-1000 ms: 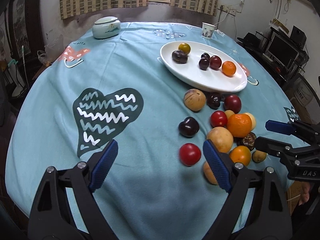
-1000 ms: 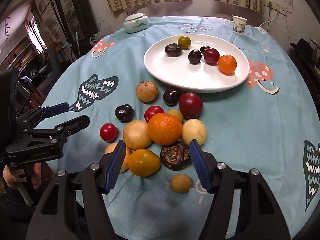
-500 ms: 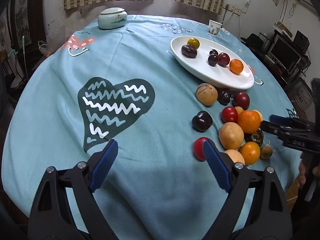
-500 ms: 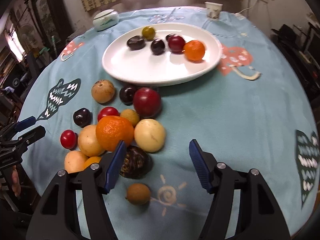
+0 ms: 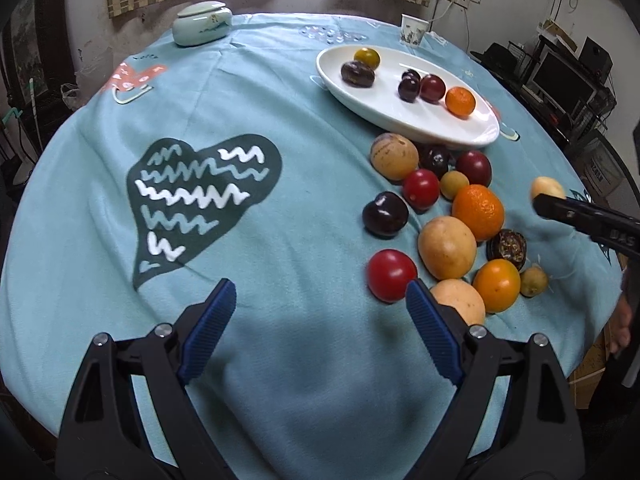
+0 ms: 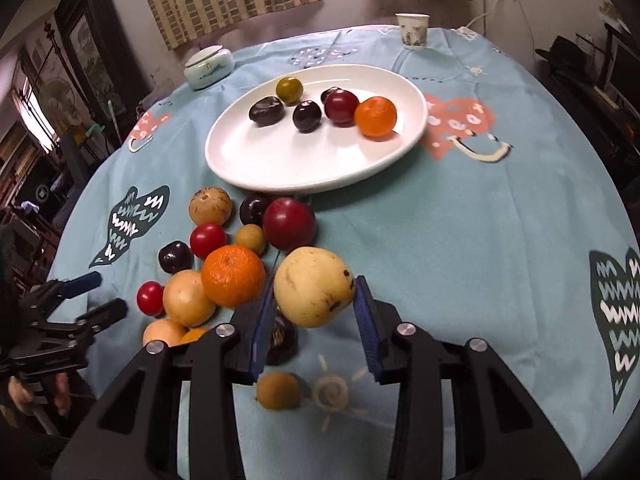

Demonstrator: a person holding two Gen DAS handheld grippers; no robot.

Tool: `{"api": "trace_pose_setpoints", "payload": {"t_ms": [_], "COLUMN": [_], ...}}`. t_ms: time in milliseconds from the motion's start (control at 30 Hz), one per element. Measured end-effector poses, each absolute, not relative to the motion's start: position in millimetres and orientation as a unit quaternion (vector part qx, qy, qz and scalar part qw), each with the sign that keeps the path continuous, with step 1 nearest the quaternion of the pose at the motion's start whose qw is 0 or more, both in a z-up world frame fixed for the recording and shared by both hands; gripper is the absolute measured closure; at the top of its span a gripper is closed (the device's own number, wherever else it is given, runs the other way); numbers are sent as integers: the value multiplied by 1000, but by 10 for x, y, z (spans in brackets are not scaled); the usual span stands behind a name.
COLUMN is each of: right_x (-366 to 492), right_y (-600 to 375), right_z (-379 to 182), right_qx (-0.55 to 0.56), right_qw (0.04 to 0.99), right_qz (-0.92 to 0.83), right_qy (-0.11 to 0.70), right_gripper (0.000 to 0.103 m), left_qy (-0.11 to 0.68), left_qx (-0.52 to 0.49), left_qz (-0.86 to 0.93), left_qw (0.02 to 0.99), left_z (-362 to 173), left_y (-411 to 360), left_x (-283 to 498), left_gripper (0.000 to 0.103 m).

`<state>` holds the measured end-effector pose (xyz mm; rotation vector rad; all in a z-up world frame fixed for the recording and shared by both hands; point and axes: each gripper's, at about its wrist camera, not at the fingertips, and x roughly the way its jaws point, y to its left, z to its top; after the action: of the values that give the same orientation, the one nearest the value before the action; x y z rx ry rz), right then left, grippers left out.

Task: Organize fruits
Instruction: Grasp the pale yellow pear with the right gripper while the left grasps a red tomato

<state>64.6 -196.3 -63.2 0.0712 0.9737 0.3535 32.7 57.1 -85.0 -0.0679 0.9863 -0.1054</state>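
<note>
Fruits (image 6: 232, 280) lie heaped just in front of the white plate (image 6: 280, 168), where six are already set. Our right gripper (image 6: 314, 312) has just been closing and now pinches a pale yellow fruit (image 6: 314, 286) between its pads, seemingly lifted clear of the heap. Our left gripper (image 5: 316, 332) hangs wide open and empty, beside the red tomato (image 5: 392, 275) on the heap's near side. We judge the round, smooth fruit could slip and knock its neighbours rolling.
</note>
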Motion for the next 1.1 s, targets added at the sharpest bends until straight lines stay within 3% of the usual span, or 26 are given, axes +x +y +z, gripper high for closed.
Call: {"api": "trace_pose_setpoints", "payload": {"t_ms": [133, 167, 233, 267, 300, 367, 1100], "right_x": [547, 529, 501, 487, 473, 438, 261], "right_y": [-2073, -2083, -2083, -2079, -2076, -2074, -2021], "right_z": [-620, -612, -585, -571, -558, -534, -414], "right_qx": [48, 51, 54, 56, 57, 59, 60], "right_qw": [867, 866, 867, 868, 868, 869, 876], "right_qz": [169, 171, 176, 179, 181, 184, 198], "right_qy": [467, 466, 463, 461, 459, 456, 437], "right_gripper": [64, 64, 64, 64, 64, 64, 64], "left_qy": [487, 489, 481, 478, 476, 483, 441], "left_qx": [-31, -36, -46, -50, -53, -73, -56], "left_qz": [-67, -68, -70, -76, -83, -117, -114], "left_qw": [870, 869, 873, 874, 874, 865, 888], "left_z": [-968, -1007, -1024, -1025, -1019, -1019, -577], "left_y": [444, 430, 415, 399, 377, 318, 348], "left_x": [390, 420, 451, 473, 487, 511, 294], "left_gripper": [18, 24, 28, 35, 51, 71, 72]}}
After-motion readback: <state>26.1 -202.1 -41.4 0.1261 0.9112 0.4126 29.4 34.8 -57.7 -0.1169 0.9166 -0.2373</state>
